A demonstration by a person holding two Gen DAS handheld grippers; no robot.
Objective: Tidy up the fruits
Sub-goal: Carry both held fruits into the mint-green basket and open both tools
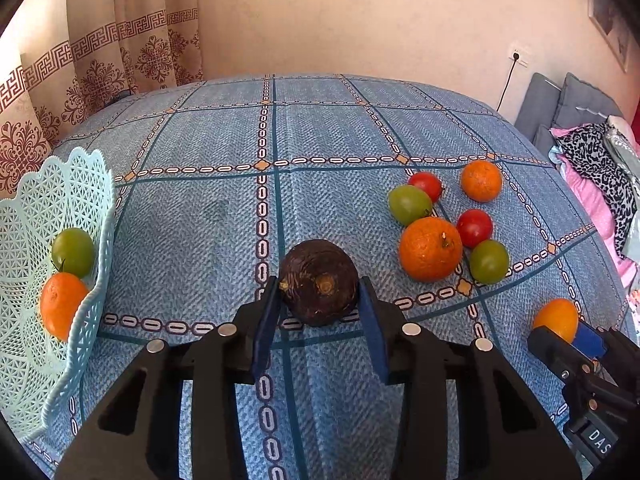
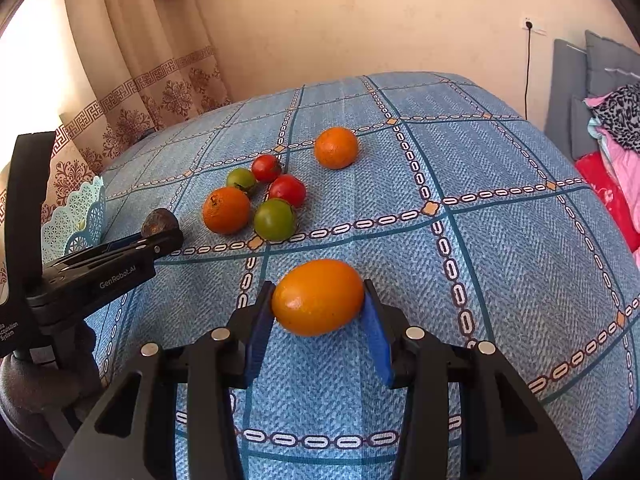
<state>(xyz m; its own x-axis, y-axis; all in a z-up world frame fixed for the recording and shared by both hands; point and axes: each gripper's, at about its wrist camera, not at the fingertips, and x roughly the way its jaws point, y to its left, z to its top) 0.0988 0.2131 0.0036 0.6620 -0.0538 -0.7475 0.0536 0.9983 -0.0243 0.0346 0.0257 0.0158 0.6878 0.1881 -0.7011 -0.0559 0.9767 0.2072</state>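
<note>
now, left gripper (image 1: 320, 292): blue pads pinching a dark brown round fruit (image 1: 319, 282) above the blue checked cloth (image 1: 208, 216)
right gripper (image 2: 318, 300): pads clamped on a smooth oval orange fruit (image 2: 318, 297), over the cloth
basket (image 1: 36, 320): pale blue lattice, far left, holding a green tomato (image 1: 73, 251) and an orange (image 1: 61, 305)
loose pile (image 1: 430, 249): oranges, red and green tomatoes clustered on the cloth between the grippers

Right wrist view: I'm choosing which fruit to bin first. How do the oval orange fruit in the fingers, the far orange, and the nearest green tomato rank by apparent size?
1. Oval orange fruit, though it is nearest the camera, so this is unsure.
2. Far orange.
3. Green tomato, close to the far orange in apparent size.
</note>
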